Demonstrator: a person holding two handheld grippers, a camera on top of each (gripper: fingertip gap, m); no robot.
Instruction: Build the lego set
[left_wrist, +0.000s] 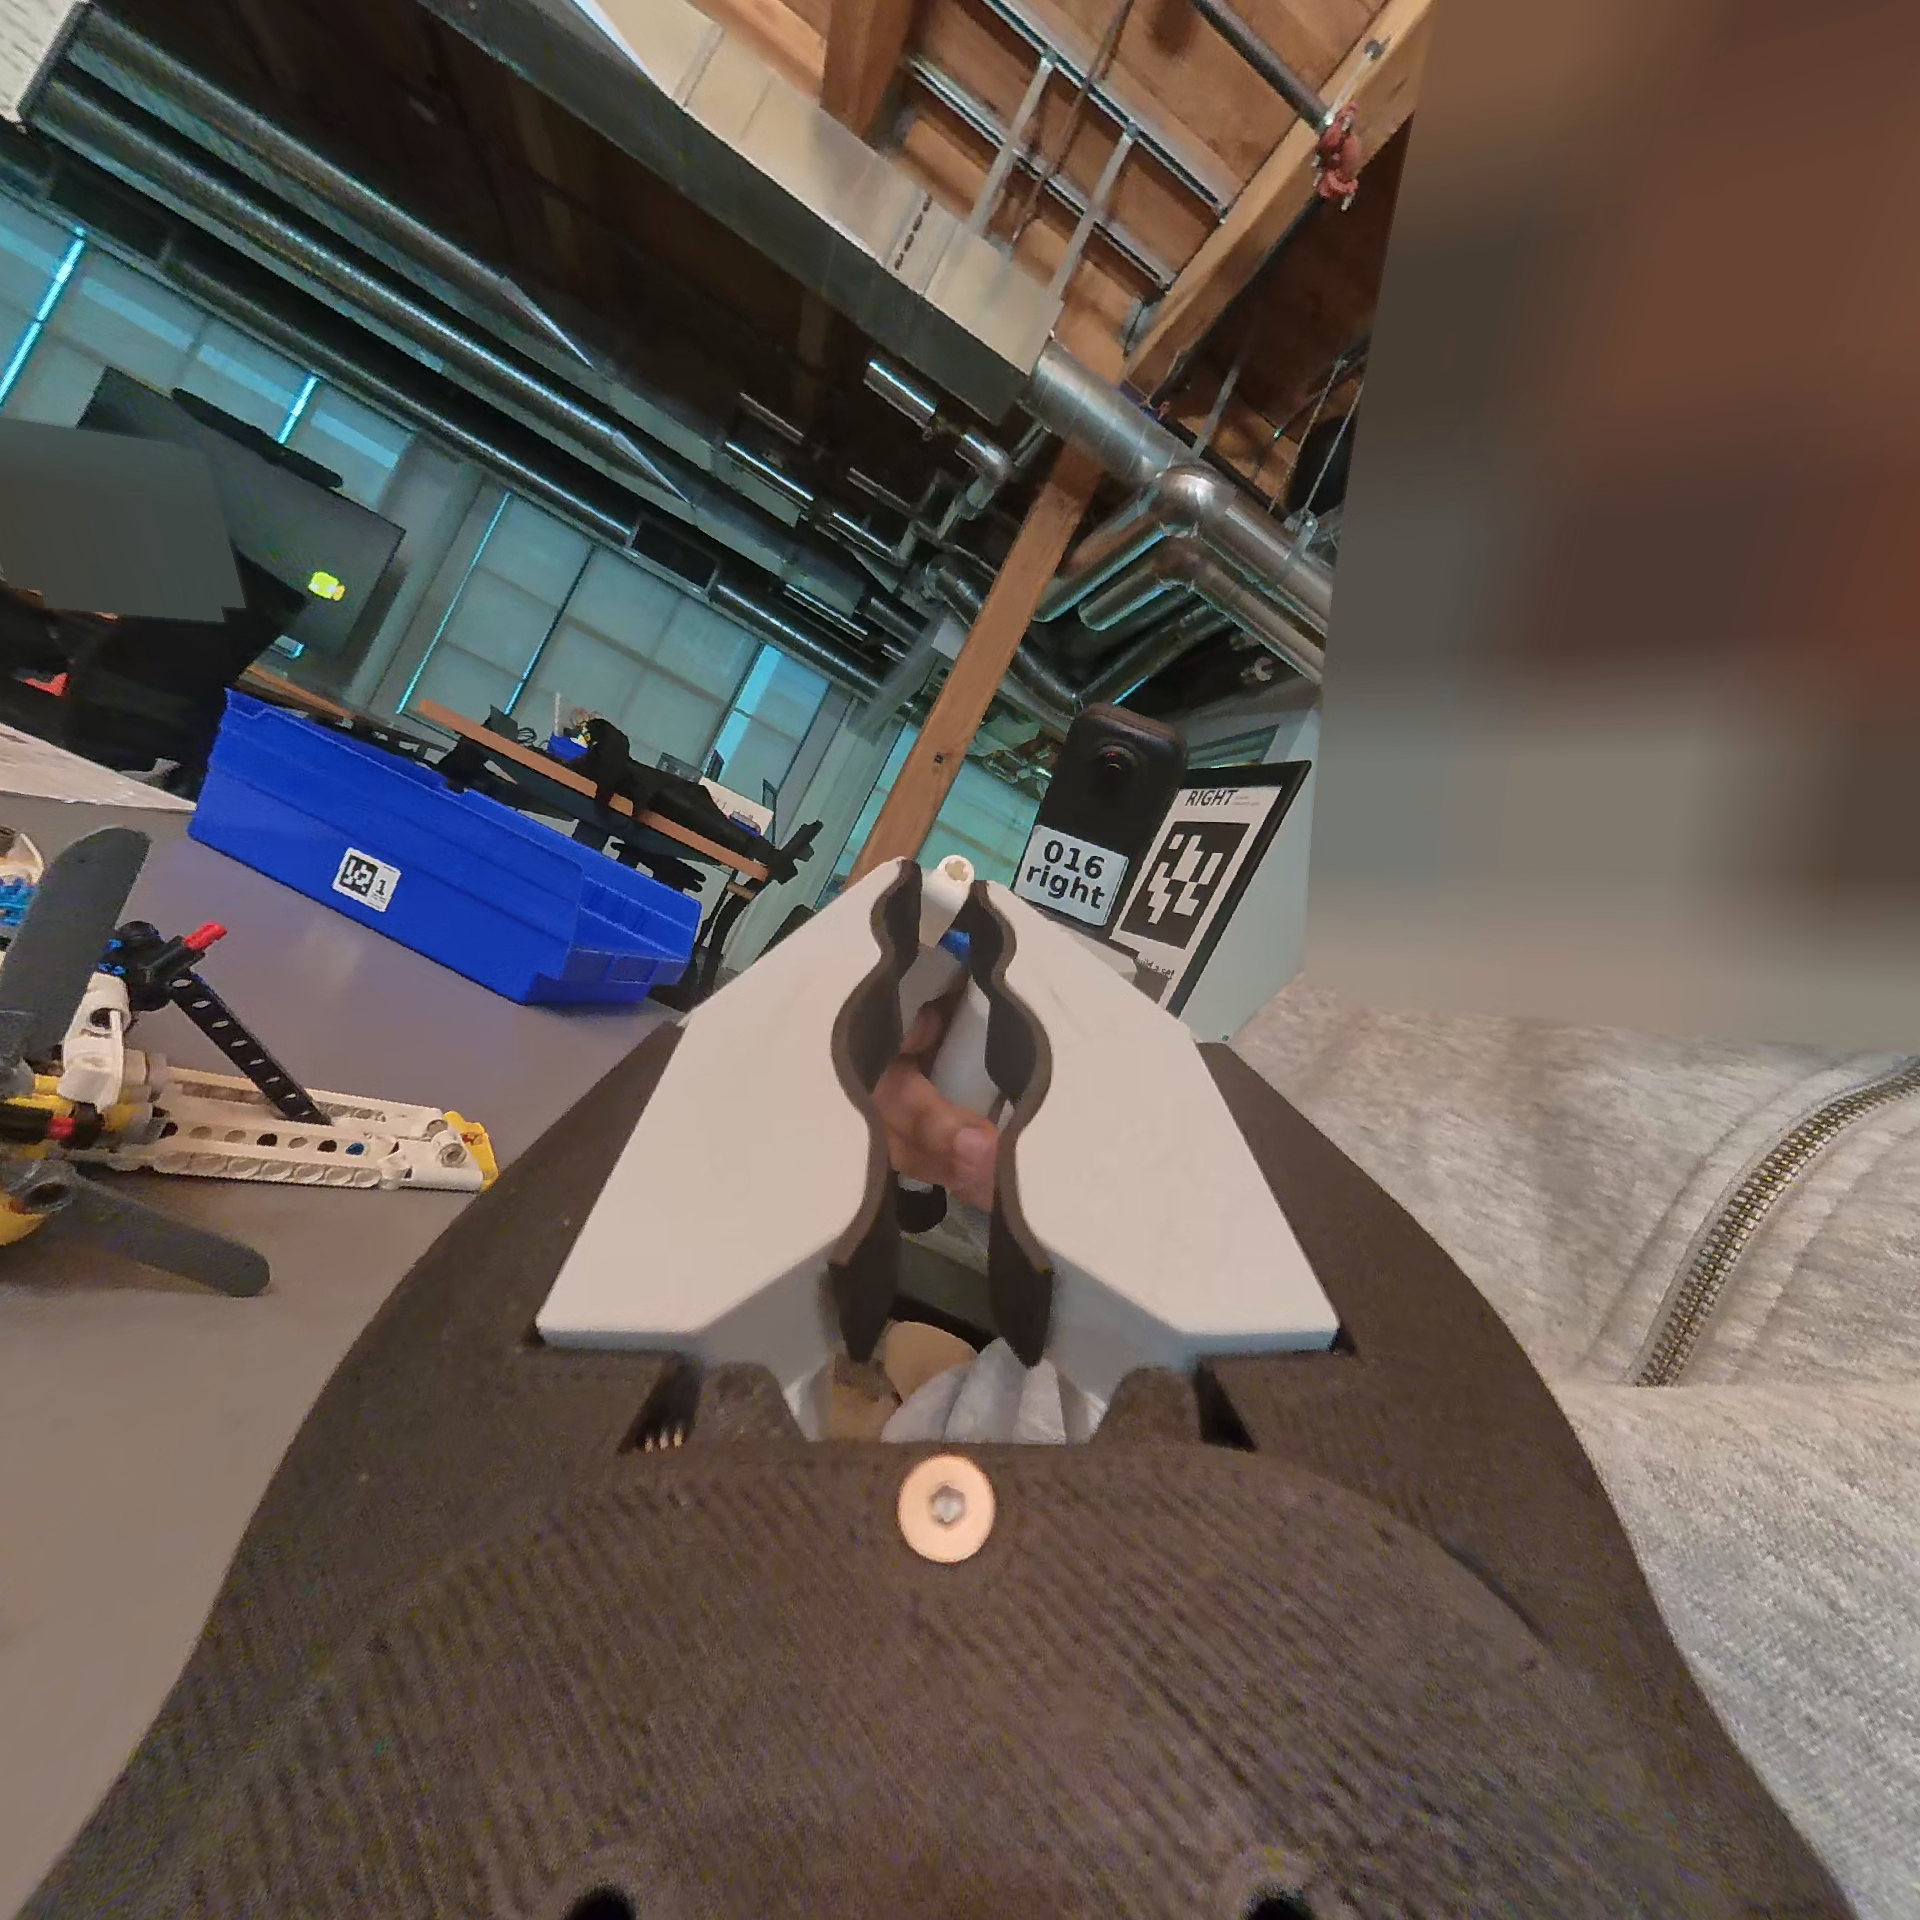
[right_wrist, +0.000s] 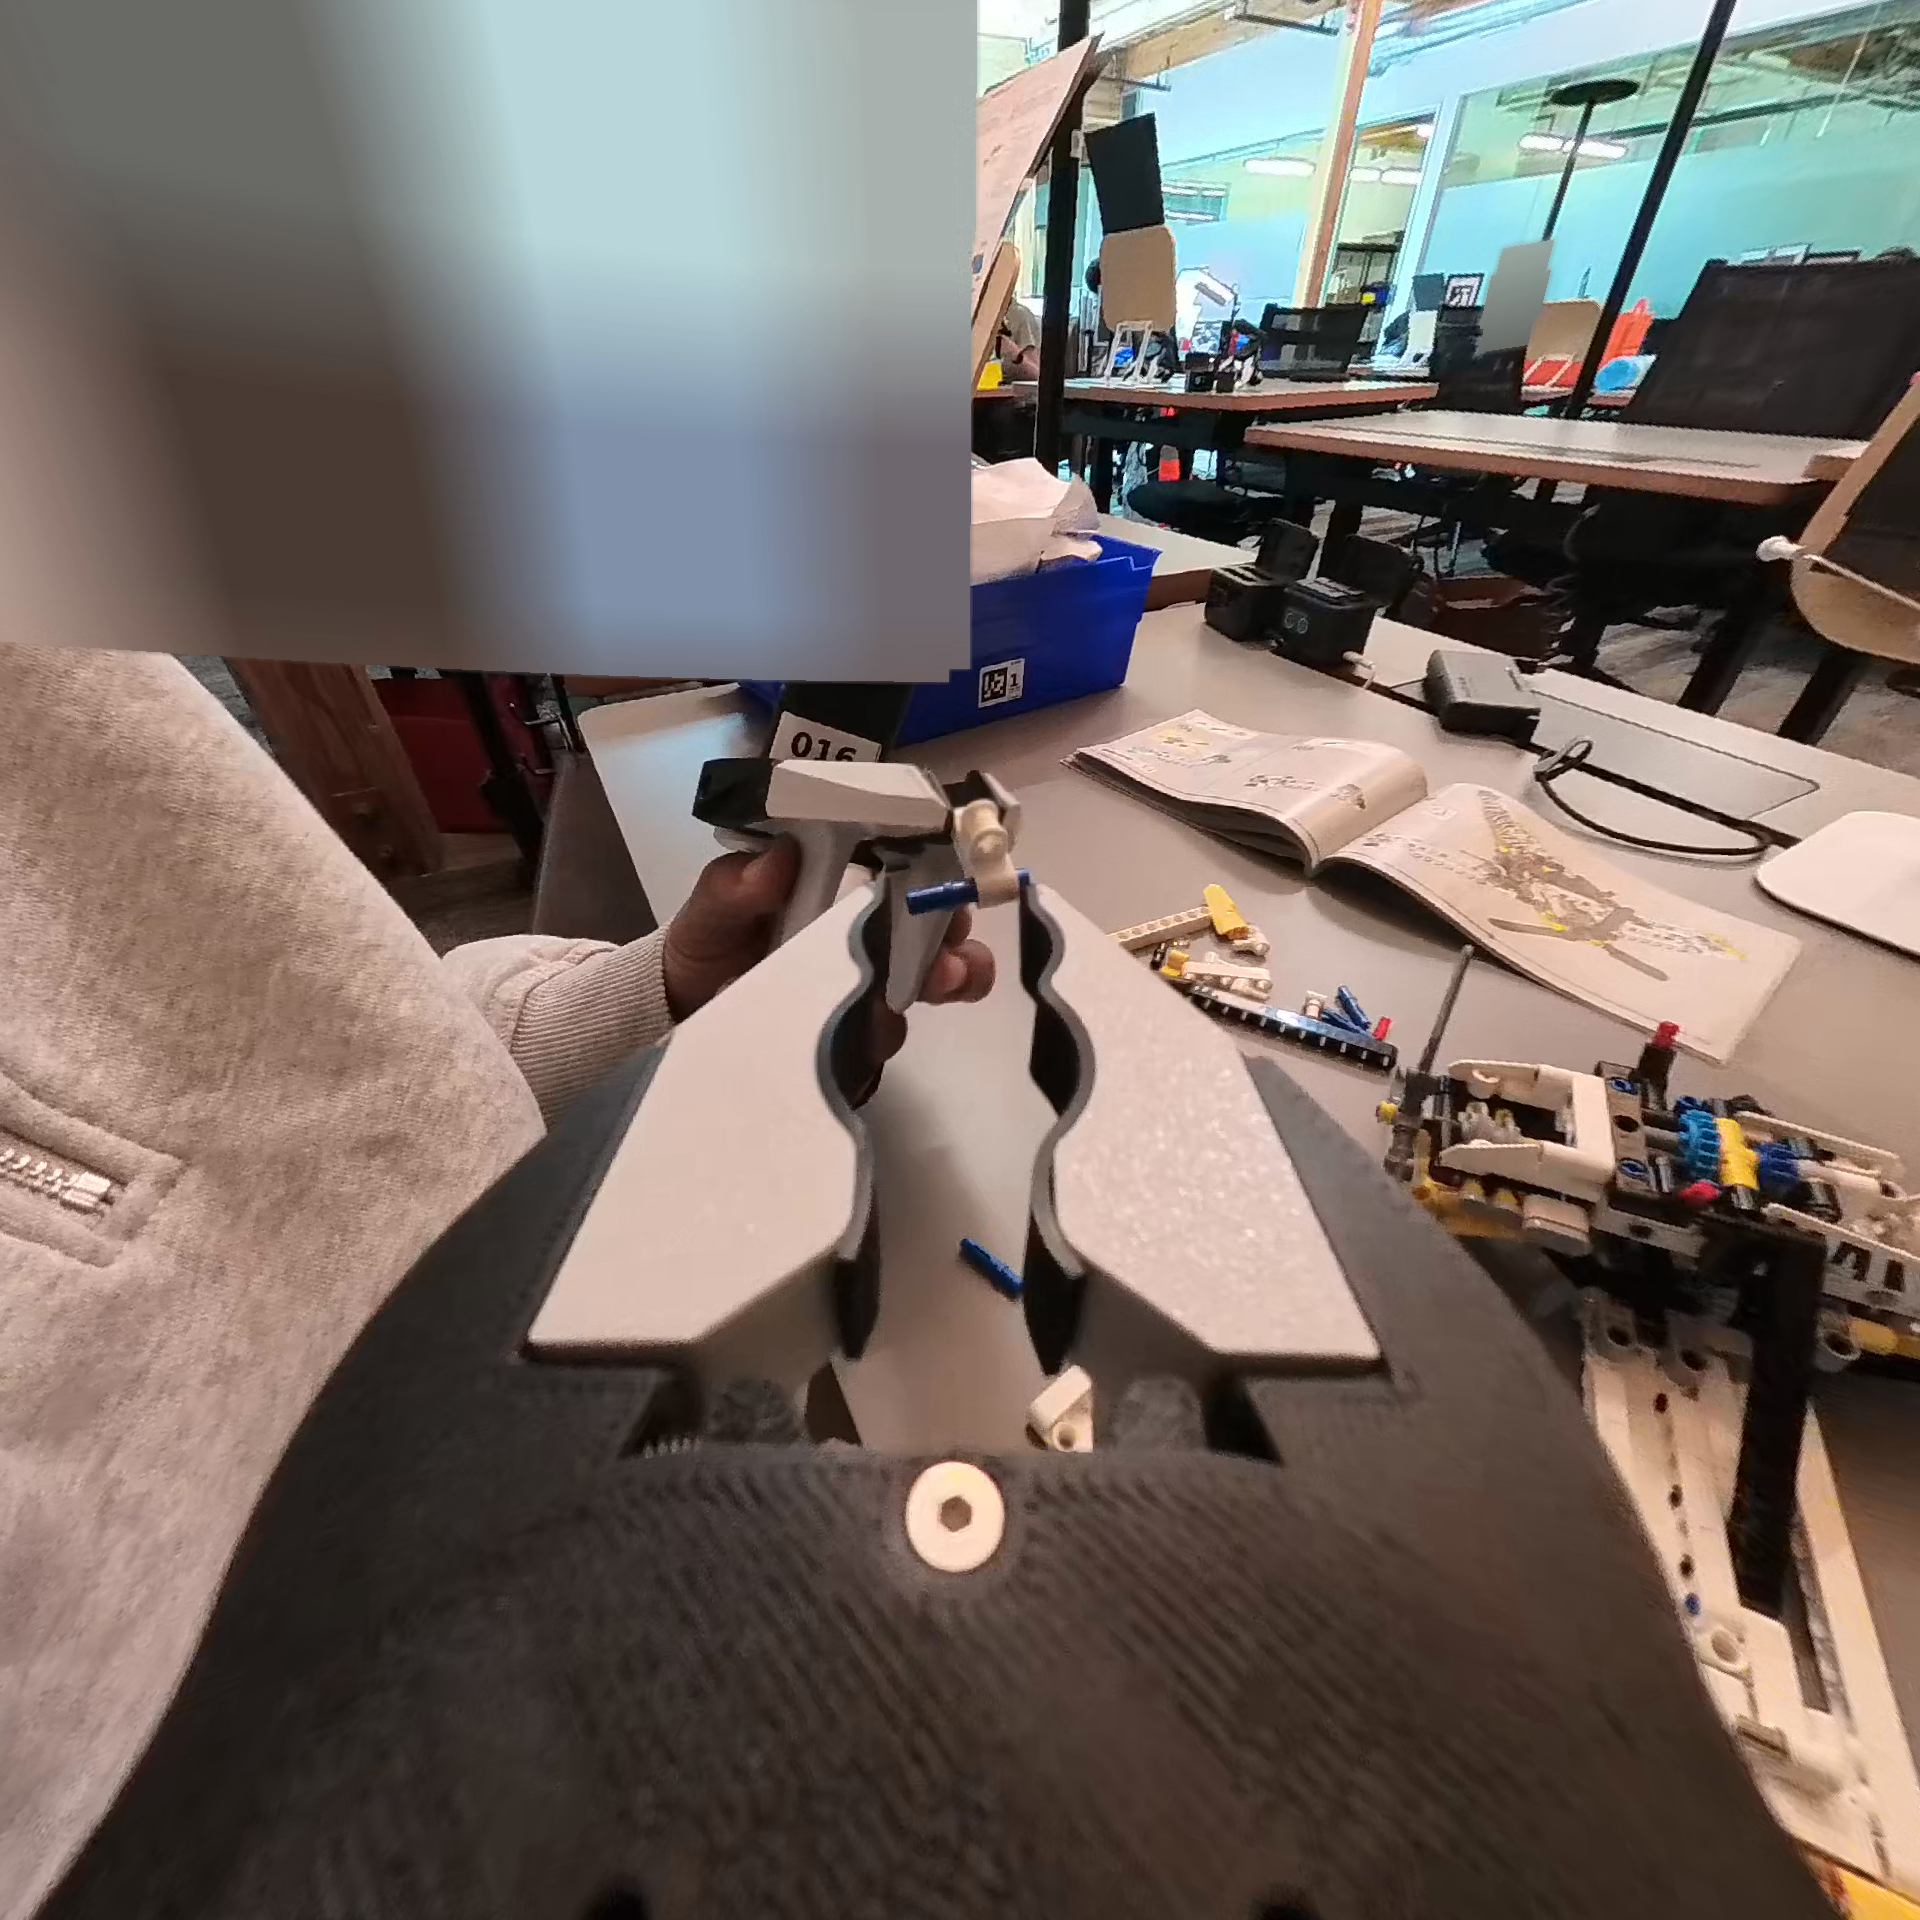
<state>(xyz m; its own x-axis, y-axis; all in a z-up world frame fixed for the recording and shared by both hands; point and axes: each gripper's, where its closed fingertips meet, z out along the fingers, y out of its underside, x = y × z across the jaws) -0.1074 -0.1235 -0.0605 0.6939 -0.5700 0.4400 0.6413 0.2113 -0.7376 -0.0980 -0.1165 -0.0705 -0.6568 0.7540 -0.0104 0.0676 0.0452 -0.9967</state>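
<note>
**Pin meets connector, up in the air**

The left gripper (right_wrist: 982, 821) has its fingers clamped on a small white connector (right_wrist: 979, 840), held up off the table (right_wrist: 1091, 831), well above and to the left of the half-built helicopter model (right_wrist: 1621, 1153). A blue pin (right_wrist: 940, 896) sticks out of the connector's lower end. The right gripper (right_wrist: 951, 925) sits right at that pin, fingers set wide, holding nothing. So this looks like a pin-seating step. Next, I reckon, the right fingers must close on the pin and push it home squarely. Spare pieces (right_wrist: 1278, 987) lie beyond the model, near the open instruction booklet (right_wrist: 1434, 852).
</note>
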